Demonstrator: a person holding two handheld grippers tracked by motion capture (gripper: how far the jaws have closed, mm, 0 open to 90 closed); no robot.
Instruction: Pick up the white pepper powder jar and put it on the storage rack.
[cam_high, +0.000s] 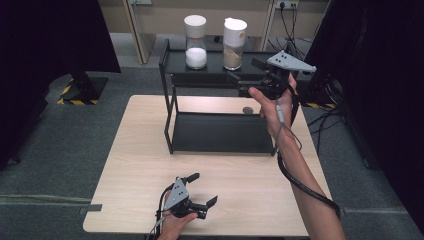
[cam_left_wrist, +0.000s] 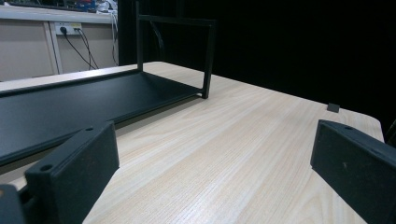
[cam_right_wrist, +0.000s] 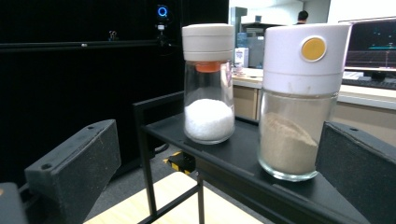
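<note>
A light, pale-grained wooden table (cam_high: 150, 165) with rounded corners stands on grey carpet, and a two-tier rack (cam_high: 170, 107) of thin, matte black metal sits toward its far edge, with square-section posts and flat tray-like shelves with low lips. On the upper shelf (cam_high: 215, 62) two cylindrical glass jars stand upright, near each other but apart: the left jar (cam_high: 195, 42), with a cream cap and an orange collar under it, is about a third full of white, coarse crystals; the right jar (cam_high: 234, 44), taller in its smooth white cap that bears a round yellow button, holds a sloping heap of fine beige powder. The lower shelf (cam_high: 220, 132) is bare. A small dark oval spot (cam_high: 247, 110) lies on the tabletop just behind the rack. The right gripper (cam_high: 250, 72), topped by a grey three-cornered plate, is held up at the level of the upper shelf, right of the beige-powder jar, its blocky black jaws spread wide with nothing between them; in the right gripper view the powder jar stands just inside the right-hand jaw and the crystal jar farther off between the two. The left gripper (cam_high: 202, 189) rests low over the near edge of the table, well apart from the rack, its jaws likewise spread wide and empty; the left gripper view looks along the bare wood grain toward the rack's lower shelf. A black cable (cam_high: 305, 185) trails along the right forearm.
</note>
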